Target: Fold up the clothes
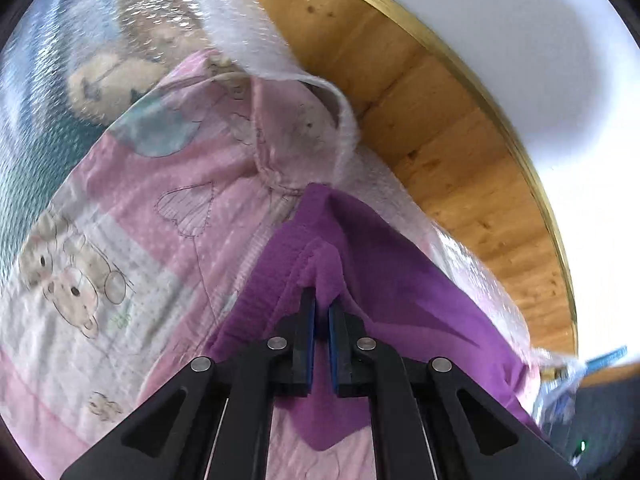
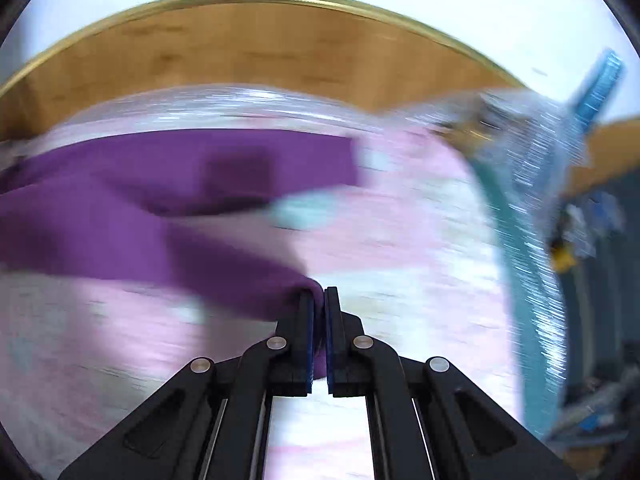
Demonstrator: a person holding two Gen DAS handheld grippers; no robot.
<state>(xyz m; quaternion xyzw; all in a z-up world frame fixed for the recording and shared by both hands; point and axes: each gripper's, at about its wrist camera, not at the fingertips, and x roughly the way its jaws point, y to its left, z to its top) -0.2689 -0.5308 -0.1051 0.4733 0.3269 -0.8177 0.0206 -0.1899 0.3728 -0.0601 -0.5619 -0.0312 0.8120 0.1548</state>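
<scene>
Purple fleece garment lies partly lifted over a pink quilted bedspread printed with bears and hearts. Its ribbed hem edge is bunched up where the left gripper pinches it, jaws pressed onto a fold of fabric. The right gripper likewise clamps another purple corner, the cloth stretching away to its left in a blurred band. Beyond the garment, bubble wrap drapes along the bed's far edge against a wooden headboard, with white wall above. Open bedspread extends to the left of the garment.
</scene>
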